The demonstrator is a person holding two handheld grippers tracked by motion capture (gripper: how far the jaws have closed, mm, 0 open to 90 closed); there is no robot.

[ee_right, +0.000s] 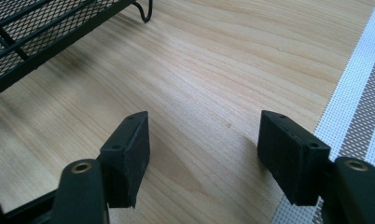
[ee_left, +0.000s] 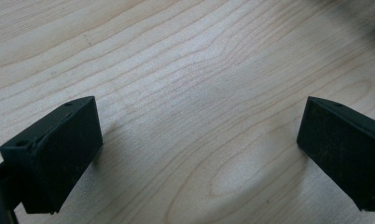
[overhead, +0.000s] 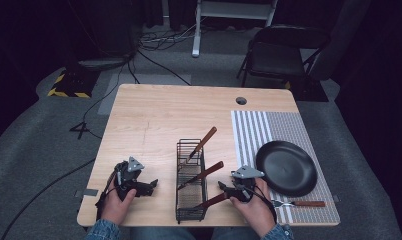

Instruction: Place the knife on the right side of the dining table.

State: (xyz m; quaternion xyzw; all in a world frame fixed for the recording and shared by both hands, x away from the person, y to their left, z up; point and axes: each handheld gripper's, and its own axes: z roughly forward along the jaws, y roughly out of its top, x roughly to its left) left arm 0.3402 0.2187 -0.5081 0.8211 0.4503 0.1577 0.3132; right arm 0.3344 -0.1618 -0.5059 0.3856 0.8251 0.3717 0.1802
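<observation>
Black wire-mesh rack (overhead: 191, 181), wooden-handled cutlery inside

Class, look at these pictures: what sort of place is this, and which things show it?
Probably a staged recording room, not a kitchen: a wooden table set with a wire cutlery rack and black plate, dark curtains around, cables across grey carpet, and a folding chair behind.

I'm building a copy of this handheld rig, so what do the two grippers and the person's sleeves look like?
Both the left gripper and the right gripper are black, each topped by a grey three-cornered plate with dark holes. Their jaws end in blocky black pads with small screw holes. The right gripper view shows brass-coloured inserts in the jaw arms. A black cable trails from each. The sleeves are blue denim.
</observation>
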